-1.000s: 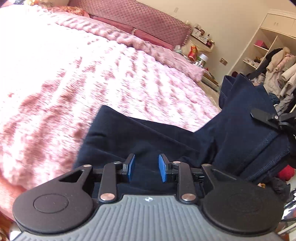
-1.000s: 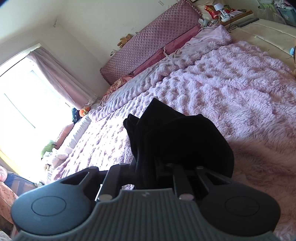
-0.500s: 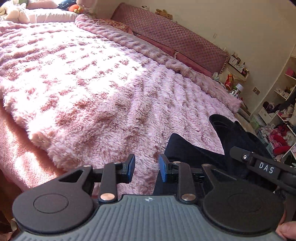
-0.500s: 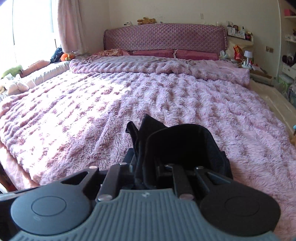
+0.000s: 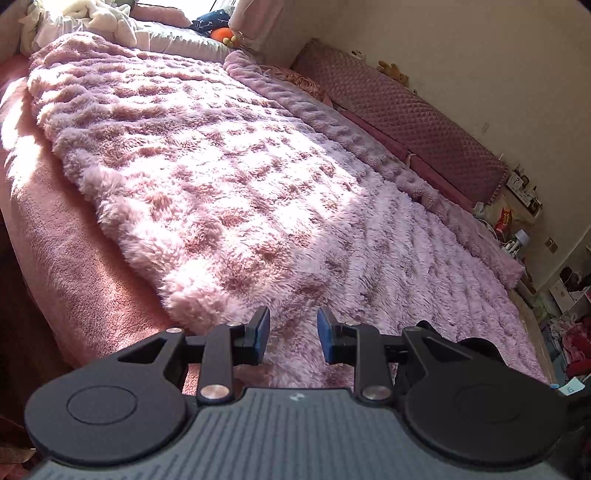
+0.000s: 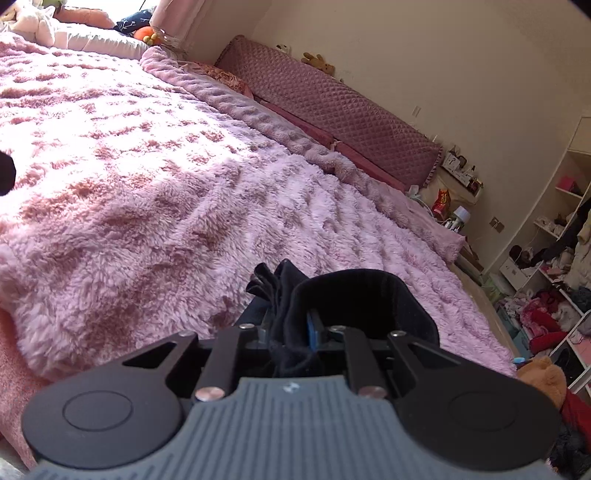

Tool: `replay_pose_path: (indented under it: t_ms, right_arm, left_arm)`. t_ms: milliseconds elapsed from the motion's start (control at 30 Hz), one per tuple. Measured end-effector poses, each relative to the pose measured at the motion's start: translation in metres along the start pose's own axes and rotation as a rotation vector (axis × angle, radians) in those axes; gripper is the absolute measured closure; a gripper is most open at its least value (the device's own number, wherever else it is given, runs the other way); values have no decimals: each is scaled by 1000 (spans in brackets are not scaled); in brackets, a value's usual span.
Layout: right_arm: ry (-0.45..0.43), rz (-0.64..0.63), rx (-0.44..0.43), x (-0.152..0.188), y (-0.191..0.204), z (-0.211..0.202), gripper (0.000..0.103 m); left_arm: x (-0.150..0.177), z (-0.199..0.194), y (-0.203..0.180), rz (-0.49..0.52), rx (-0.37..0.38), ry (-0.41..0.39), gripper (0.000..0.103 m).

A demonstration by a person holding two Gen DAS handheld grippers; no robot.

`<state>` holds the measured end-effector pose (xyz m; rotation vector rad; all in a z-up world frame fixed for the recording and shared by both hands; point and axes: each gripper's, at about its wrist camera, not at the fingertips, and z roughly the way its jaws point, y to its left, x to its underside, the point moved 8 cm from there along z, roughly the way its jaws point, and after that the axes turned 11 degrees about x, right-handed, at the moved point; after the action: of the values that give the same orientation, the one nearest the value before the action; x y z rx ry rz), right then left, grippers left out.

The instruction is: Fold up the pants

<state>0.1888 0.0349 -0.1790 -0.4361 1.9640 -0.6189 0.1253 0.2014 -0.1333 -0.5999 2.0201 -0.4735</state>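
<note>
Dark pants (image 6: 354, 295) bunched between right gripper (image 6: 295, 332) pads, over pink blanket (image 6: 184, 206).

- A fluffy pink blanket (image 5: 229, 192) covered the bed
- A quilted mauve headboard (image 6: 332, 107) ran along the far wall
- A small brown teddy (image 6: 318, 61) sat on top of the headboard
- An orange plush toy (image 6: 147, 34) lay at the far left, by the curtain
- Open shelves (image 6: 565, 221) with heaped clothes stood at the right
</note>
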Motion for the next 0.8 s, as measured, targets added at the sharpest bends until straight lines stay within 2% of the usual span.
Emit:
replay_pose_path:
  t_ms: [33, 67, 100, 133, 233, 267, 333, 400, 467, 500, 533, 567, 633, 667, 733, 800]
  right_arm:
    - [12, -26, -26, 3, 8, 3, 83]
    - [35, -35, -92, 6, 16, 4, 67]
    - [55, -5, -195, 7, 23, 2, 50]
    - [37, 47, -283, 5, 21, -4, 37]
    - [-98, 191, -508, -10, 3, -39, 22]
    - [-147, 249, -591, -15, -9, -54, 21]
    - [-174, 351, -692, -20, -37, -69, 21]
    - [-155, 450, -733, -16, -71, -70, 21]
    - [-144, 546, -725, -6, -111, -64, 22]
    - [-141, 590, -693, 0, -133, -57, 28]
    - [-136, 622, -654, 6, -150, -49, 44]
    - [-124, 652, -590, 13, -171, -38, 53]
    - [-64, 672, -479, 26, -197, -11, 86]
    - [-31, 673, -444, 30, -204, 2, 93]
    - [11, 690, -406, 38, -213, 23, 102]
    - [63, 728, -412, 44, -213, 41, 103]
  left_arm:
    - [-1, -1, 1, -3, -3, -3, 72]
    - [-2, -2, 2, -2, -7, -6, 72]
    - [-3, -3, 3, 1, -11, -10, 72]
    - [-4, -5, 3, 6, -13, -15, 72]
    - [-11, -7, -1, 15, -11, -28, 72]
    - [-14, -7, -4, 15, 1, -26, 72]
    - [-19, -6, -16, 29, 45, -10, 72]
    - [-21, -5, -35, 62, 110, 15, 71]
    - [-19, -1, -60, 95, 192, 51, 69]
    - [-17, 1, -74, 106, 235, 68, 69]
    - [-14, 5, -89, 120, 279, 83, 69]
    - [-10, 9, -104, 131, 325, 95, 69]
    - [2, 19, -134, 149, 388, 106, 72]
    - [11, 26, -148, 149, 409, 110, 85]
    - [36, 48, -174, 164, 457, 181, 95]
    - [62, 72, -190, 165, 462, 245, 101]
